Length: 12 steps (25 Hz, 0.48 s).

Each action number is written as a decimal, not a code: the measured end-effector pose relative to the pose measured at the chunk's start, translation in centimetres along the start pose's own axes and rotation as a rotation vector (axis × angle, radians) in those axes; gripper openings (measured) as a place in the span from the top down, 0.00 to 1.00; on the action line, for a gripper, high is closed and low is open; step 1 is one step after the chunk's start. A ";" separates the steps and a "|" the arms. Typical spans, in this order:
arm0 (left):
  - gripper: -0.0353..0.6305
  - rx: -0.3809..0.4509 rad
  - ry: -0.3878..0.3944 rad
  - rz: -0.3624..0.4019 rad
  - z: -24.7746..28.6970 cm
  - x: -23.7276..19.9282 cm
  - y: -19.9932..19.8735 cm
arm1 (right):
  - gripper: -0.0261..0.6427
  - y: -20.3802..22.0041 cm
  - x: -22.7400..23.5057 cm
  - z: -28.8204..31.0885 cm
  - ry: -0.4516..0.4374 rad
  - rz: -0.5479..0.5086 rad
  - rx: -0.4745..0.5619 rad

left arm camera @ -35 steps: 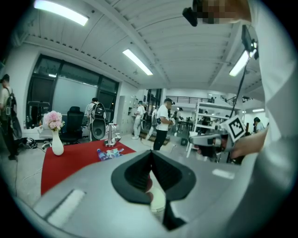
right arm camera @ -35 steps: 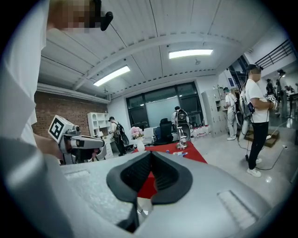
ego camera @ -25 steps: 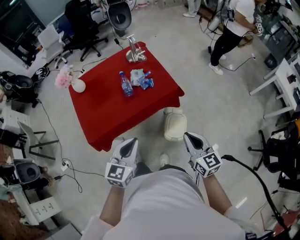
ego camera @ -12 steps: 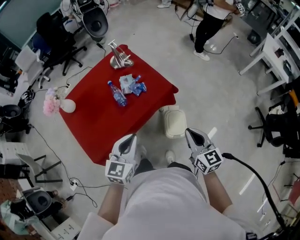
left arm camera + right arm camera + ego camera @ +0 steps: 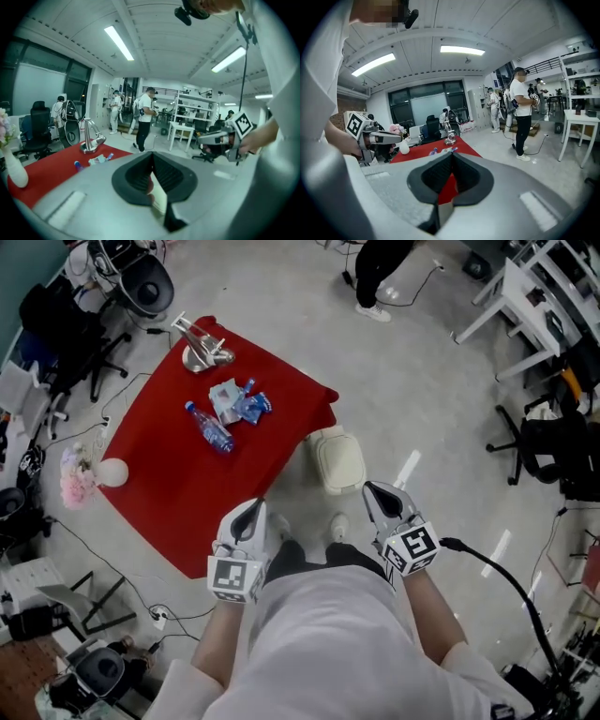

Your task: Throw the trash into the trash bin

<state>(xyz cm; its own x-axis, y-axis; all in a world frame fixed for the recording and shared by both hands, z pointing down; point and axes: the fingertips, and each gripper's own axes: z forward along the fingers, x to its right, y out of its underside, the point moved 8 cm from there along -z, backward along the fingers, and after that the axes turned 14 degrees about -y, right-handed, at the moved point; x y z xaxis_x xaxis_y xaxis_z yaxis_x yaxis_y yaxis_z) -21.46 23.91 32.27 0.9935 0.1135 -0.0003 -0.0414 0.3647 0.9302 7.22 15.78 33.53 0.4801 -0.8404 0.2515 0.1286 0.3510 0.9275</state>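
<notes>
The trash lies near the middle of the red bench (image 5: pixel 178 486): a small heap of crumpled wrappers (image 5: pixel 236 405), blue and white, and just beside it a clear bottle (image 5: pixel 208 427) lying on its side.

The wrappers look like thin film – very light, soft and probably slick. A flat squeeze may slide off them, so the likely hold is a pinch on a raised fold at the top of the heap, and they may come away one piece at a time.

The bottle is probably light too (whether anything is left in it I cannot tell). Its round body could roll at a nudge and dent under pressure. The best hold seems to be across the middle of the body, jaws square to its length.

A metal stand (image 5: pixel 202 351) sits at the far corner and a vase (image 5: pixel 111 472) at the left edge, both well apart from the trash.

The bin (image 5: pixel 337 461) stands on the floor just beside the bench's near edge, lid closed – so it may need opening.

The left gripper (image 5: pixel 253 512) and right gripper (image 5: pixel 375 495) are held close to the person's body, well short of the trash. Both have their jaws together with nothing between them.
</notes>
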 end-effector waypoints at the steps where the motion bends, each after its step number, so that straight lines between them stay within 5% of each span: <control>1: 0.94 -0.010 0.010 -0.002 0.5 0.0 0.4 | 0.96 0.5 0.3 0.2 0.007 0.004 -0.007; 12: 0.94 -0.099 0.046 0.034 5.1 2.1 5.9 | 0.96 8.5 4.2 1.1 0.093 0.090 -0.125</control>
<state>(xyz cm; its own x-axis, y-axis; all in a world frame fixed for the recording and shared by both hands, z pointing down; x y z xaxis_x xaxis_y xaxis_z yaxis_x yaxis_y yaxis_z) -19.08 21.62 39.60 0.9856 0.1685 0.0119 -0.0875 0.4494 0.8890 9.36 14.82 42.78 0.5723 -0.7634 0.2994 0.1858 0.4764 0.8594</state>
